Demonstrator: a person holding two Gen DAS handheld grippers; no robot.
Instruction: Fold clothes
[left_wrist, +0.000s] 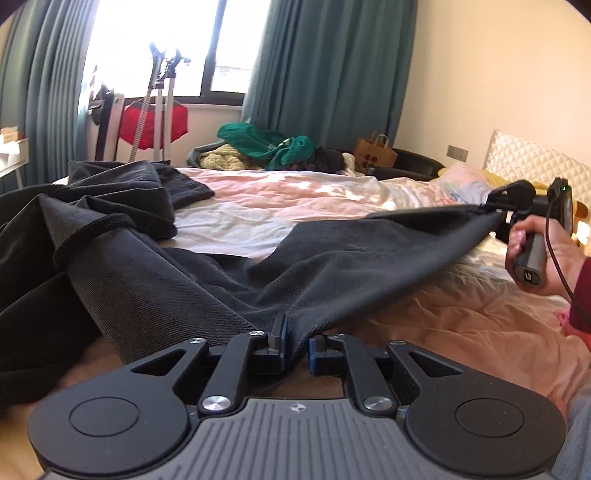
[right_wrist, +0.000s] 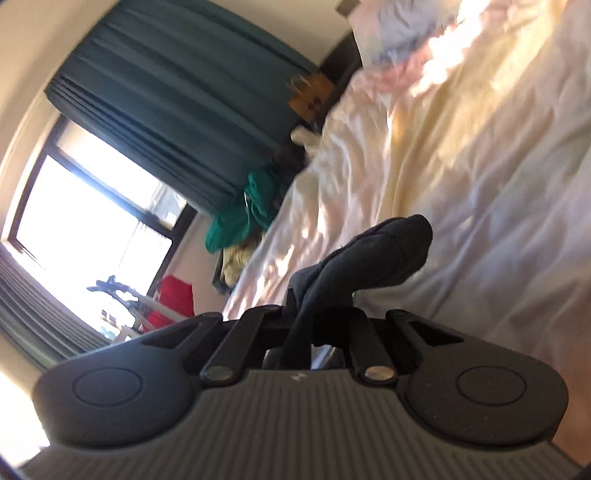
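Note:
A dark grey garment lies spread and rumpled on the bed. My left gripper is shut on its near edge, low over the bedding. My right gripper shows in the left wrist view at the right, shut on another corner and holding it stretched above the bed. In the tilted, blurred right wrist view my right gripper pinches a bunched dark fold of the garment that sticks out past the fingers.
The bed has a pale pink and white duvet. A pile of green and yellow clothes and a brown paper bag sit beyond it. Teal curtains, a window and a stand with red cloth are behind. A quilted headboard is at right.

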